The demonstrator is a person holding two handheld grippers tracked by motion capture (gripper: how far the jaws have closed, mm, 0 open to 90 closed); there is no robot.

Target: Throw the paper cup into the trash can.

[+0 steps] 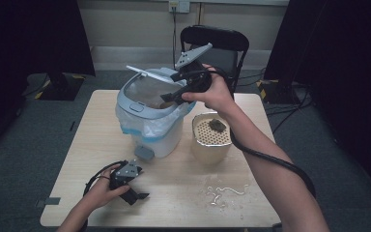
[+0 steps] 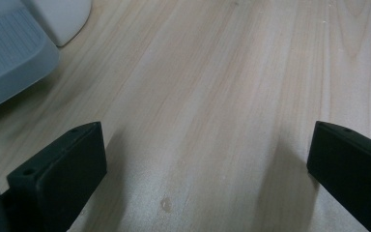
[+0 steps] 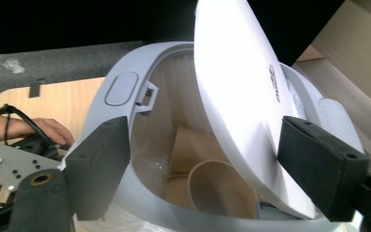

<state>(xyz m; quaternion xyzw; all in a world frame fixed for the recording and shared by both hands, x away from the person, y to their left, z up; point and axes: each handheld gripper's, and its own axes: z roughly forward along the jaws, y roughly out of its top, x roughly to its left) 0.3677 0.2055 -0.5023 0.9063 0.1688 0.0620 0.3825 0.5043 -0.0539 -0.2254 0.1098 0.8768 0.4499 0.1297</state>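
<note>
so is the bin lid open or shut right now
Open. The white lid stands tilted up off the trash bin, and the right gripper view looks past it to a paper cup lying inside.

The bin is pale blue-grey on the rim and white on the body, lined with a clear bag edged in blue; its lid is white with small grey lettering; the pedal is grey; the cup inside is beige; the table is light wood with a fine grain; the strainer pot is cream, dotted with small holes, bearing a dark brown clump; both grippers' jaws are black; the chair is black.
</note>
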